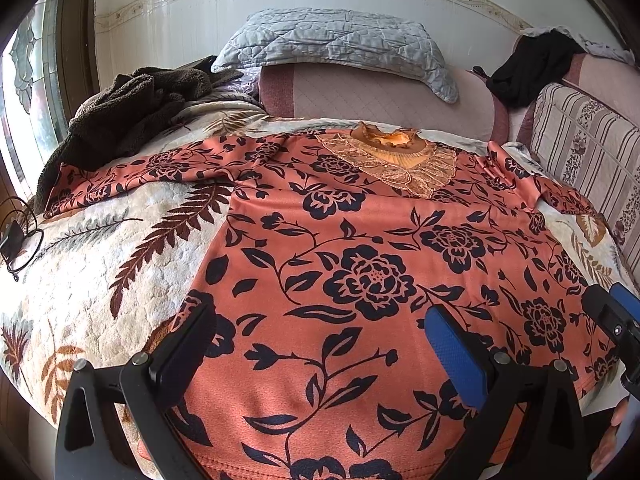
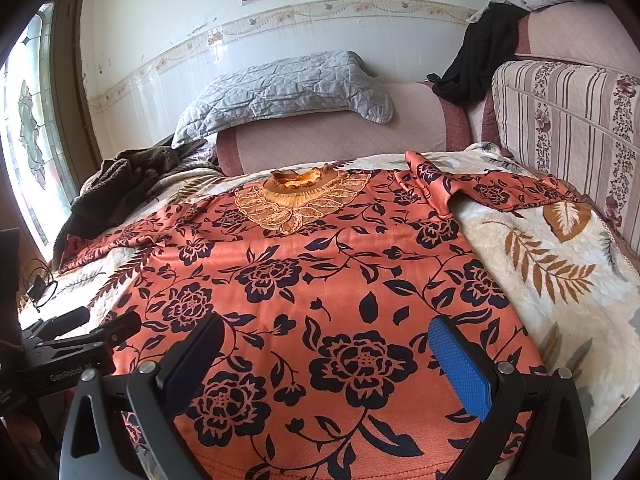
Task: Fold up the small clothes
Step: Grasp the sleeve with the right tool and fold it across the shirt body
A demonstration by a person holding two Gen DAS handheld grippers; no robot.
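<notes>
Hem of the orange floral blouse [image 1: 320, 360] sits closest to both cameras, running under the left gripper [image 1: 320, 364] and the right gripper [image 2: 332, 372]. Both sets of jaws are spread wide, released, grasping nothing; blouse fabric shows between the fingers in each view. Whether the fingertips touch the cloth is hard to tell.

Blouse lies face up and spread flat on the leaf-print fleece blanket [image 1: 100, 280] covering the bed. Lace collar [image 1: 396, 160] is at the far end of the blouse, away from the grippers. Left sleeve [image 1: 132, 176] stretches outward from the blouse body toward the brown fuzzy garment [image 1: 132, 108], and its cuff end reaches that garment. Right sleeve [image 2: 492, 192] stretches outward from the body toward the striped mattress edge [image 2: 568, 120], with some bunching at the shoulder.

Beyond the collar: pink bolster [image 2: 340, 140] with a grey quilted pillow [image 2: 288, 84] on top. Black cloth [image 2: 476, 64] draped farther off, beyond the right sleeve. Black cable [image 1: 20, 236] near the left sleeve cuff, on the blanket edge.

Progress, judged from the layout: laying out looks done, no fold made yet. Sleeves not tucked in, body not doubled over. All folding remains. Grippers look positioned at the hem, left one nearer the blouse's left side, right one nearer its right side.
</notes>
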